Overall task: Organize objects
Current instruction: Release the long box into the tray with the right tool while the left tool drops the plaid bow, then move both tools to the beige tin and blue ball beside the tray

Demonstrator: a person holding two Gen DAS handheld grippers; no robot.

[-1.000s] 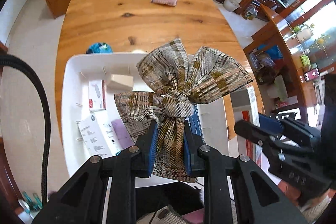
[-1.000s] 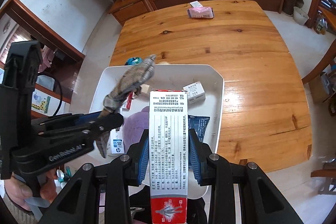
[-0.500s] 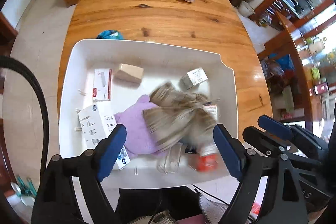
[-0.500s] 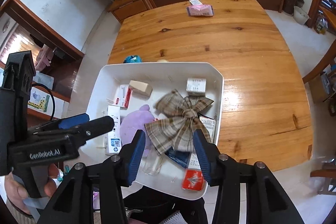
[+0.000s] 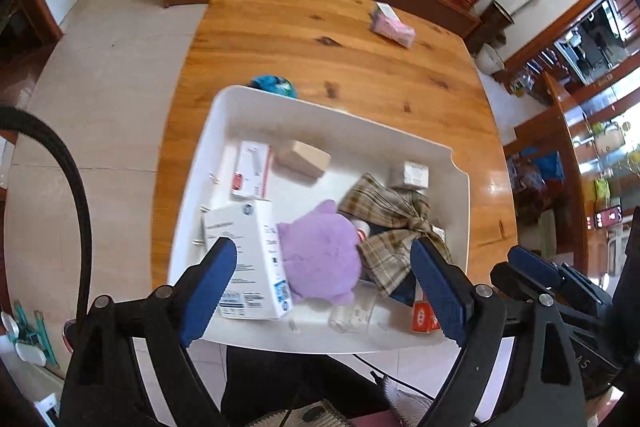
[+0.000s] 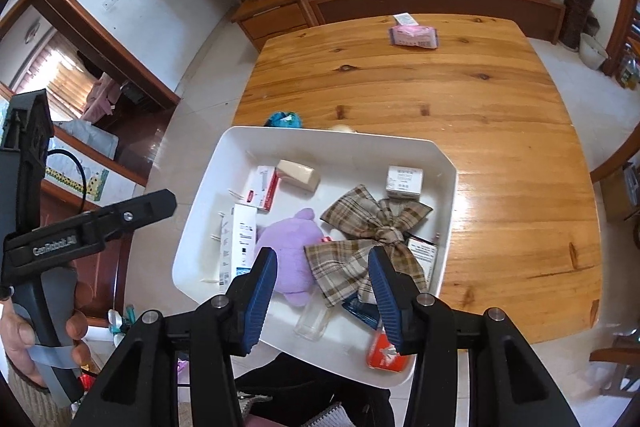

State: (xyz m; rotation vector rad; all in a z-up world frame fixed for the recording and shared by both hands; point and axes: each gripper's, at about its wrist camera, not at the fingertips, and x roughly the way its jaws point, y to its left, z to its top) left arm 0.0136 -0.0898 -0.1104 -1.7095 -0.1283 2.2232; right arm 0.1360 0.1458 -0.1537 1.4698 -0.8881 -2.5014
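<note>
The plaid bow (image 6: 374,233) lies inside the white tray (image 6: 446,163), toward its near right part; one loop rests against the purple plush toy (image 6: 294,251) and the tail covers part of a dark packet (image 6: 362,309); under it, at the near edge, lies the red end of a long box (image 6: 386,349). Around these the tray holds a white box (image 5: 244,261) at the left, a small red and white carton (image 6: 264,187), a tan block (image 6: 298,173), a small square box (image 6: 404,181) and a clear little bottle (image 6: 314,321). The tray stands at the near end of the wooden table (image 6: 500,131); a pink packet (image 6: 414,37) lies far away on it, and a blue thing (image 6: 286,119) sits just behind the tray.

The left claw (image 5: 324,281) has just been opening and stands wide with nothing between its jaws; the right claw (image 6: 322,291) has also been opening, its jaws are apart and empty above the bow. A hand (image 6: 44,343) holds the handle of the left tool.

I judge that the placing step is finished for the bow and the long box; the next move seems to be to fetch what remains outside, perhaps the blue thing or the pink packet; this asks a reach across the table with jaws wide enough for the thing.
</note>
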